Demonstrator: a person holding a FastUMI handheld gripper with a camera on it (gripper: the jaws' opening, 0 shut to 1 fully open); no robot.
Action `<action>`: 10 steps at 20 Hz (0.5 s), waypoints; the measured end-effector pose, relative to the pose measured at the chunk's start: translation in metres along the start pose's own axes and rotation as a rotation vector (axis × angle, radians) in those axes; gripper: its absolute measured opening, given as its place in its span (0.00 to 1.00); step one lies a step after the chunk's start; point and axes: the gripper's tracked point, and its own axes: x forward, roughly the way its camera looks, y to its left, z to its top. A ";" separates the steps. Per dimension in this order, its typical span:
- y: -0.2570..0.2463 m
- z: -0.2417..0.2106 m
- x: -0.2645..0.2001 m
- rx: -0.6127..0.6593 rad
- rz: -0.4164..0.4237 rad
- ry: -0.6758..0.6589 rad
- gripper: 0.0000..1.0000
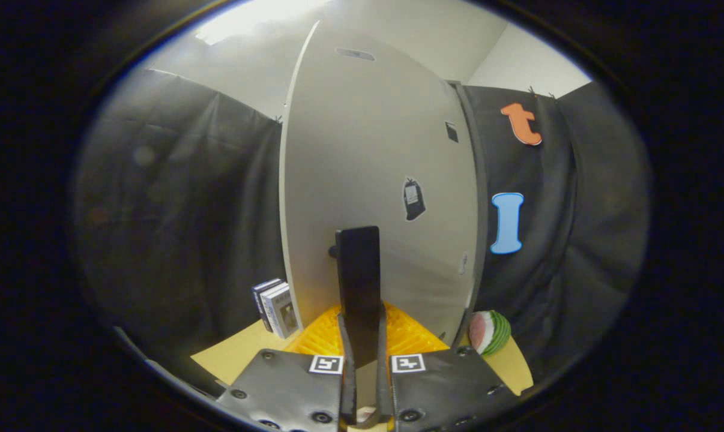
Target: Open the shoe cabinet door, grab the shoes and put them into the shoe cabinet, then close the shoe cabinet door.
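Cabinet door, one tall pale grey flat panel [374, 180], stands upright just ahead of the gripper [362, 366] and swung edge-out. One dark upright bar handle [358, 282] on the door sits between the jaws, which are drawn nearly together and clamped on it from both sides. One small dark sticker [413, 199] is on the panel face, right of the handle. One orange ribbed mat [410, 336] lies at the door's foot on one tan counter [236, 351]. Two small white boxes [276, 307] stand upright left of the door. One round green-rimmed watermelon-slice object [489, 332] rests right of it.
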 end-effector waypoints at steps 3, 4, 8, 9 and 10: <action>-0.028 -0.001 -0.021 0.006 -0.025 0.005 0.14; -0.038 0.000 -0.028 0.004 -0.037 0.004 0.14; -0.072 0.002 -0.048 0.006 -0.085 0.007 0.14; -0.083 0.001 -0.055 0.007 -0.098 0.008 0.13; -0.092 0.002 -0.059 0.010 -0.112 0.008 0.13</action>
